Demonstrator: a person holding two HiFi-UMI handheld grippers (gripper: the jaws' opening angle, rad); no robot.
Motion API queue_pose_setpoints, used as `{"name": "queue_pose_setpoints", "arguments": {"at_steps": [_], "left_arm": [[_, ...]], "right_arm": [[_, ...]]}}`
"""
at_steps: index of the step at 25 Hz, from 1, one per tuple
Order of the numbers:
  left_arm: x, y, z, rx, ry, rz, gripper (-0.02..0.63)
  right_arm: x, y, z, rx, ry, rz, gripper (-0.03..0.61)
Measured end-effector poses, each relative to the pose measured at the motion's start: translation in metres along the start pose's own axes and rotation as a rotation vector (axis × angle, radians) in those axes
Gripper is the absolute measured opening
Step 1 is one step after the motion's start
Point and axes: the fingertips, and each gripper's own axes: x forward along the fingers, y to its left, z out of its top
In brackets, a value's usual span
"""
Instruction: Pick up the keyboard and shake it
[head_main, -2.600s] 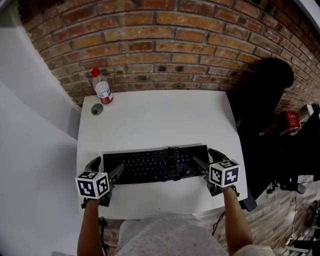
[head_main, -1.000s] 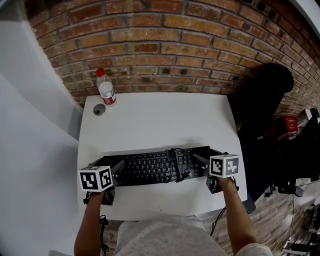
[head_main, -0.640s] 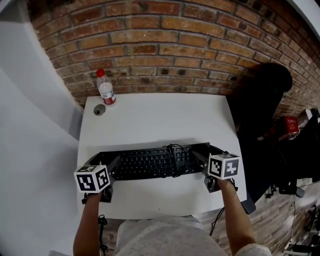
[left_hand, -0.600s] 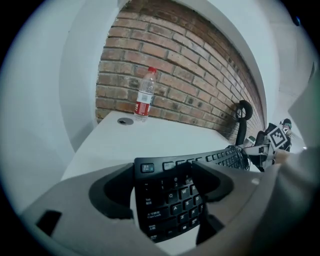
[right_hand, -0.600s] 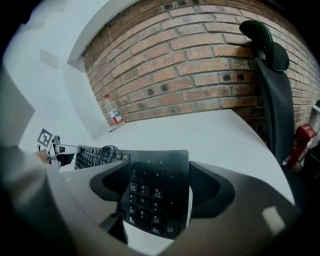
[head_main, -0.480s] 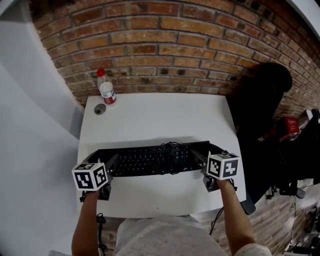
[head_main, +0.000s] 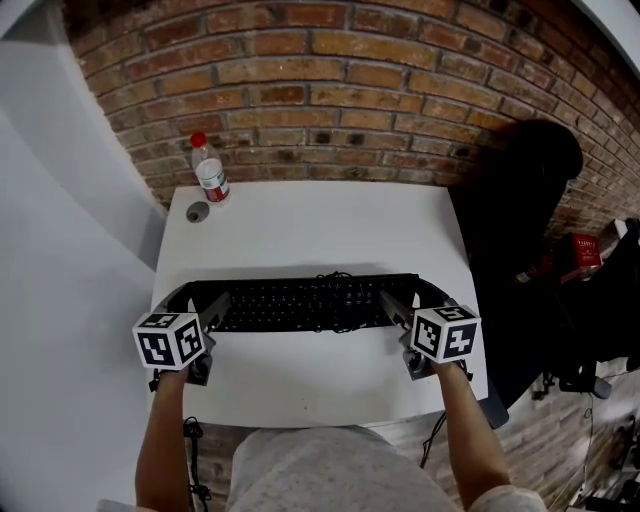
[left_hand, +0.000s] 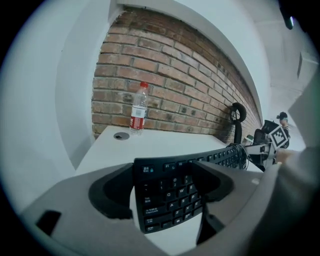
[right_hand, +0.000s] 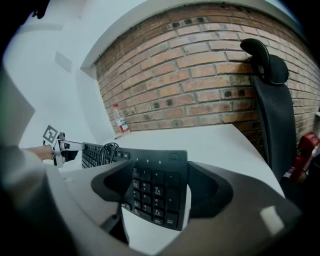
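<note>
1. Bottle (head_main: 209, 172) stands at the table's (head_main: 320, 225) 11 o'clock, well apart from the work. We only hit it if the shake swings far toward 12.
2. Left gripper (left_hand: 167, 181): jaws fairly wide, clamped across the Esc end of the keyboard (head_main: 300, 303), one jaw on the back edge and one on the front. We hold narrow edges only, so a sharp shake could slide that end out.
3. Keyboard runs 9 to 3 o'clock over the near half of the table and looks lifted just clear of it, carried by both ends. We judge it thin and flexible. If our hands go out of phase, the twist could pry it from a jaw and drop it on the table.
4. Cable (head_main: 340, 303) lies bundled loose on the keys, right of centre. Shaking likely throws it off, and it may then snag a jaw or tug the board.
5. Right gripper (right_hand: 155, 192): jaws wide and closing on the numpad end, which sits between them with pads on both long edges. If we shake before this grip settles, this end slips first.
6. Chair (head_main: 520, 200) is at 3 o'clock, beside the table. A wide rightward swing clips it.
</note>
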Motion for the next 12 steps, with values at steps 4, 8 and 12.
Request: {"name": "queue_pose_setpoints", "arguments": {"at_steps": [4, 8, 12], "left_arm": [[-0.002, -0.003, 0.009, 0.031, -0.028, -0.008, 0.357], [-0.001, -0.007, 0.006, 0.035, -0.037, -0.013, 0.357], [-0.002, -0.008, -0.004, 0.025, -0.04, -0.018, 0.356]], "right_arm": [[-0.008, -0.001, 0.002, -0.004, -0.034, 0.016, 0.322], [-0.01, -0.004, -0.002, -0.01, -0.037, 0.013, 0.321], [-0.014, -0.004, -0.007, -0.028, -0.047, 0.01, 0.316]]}}
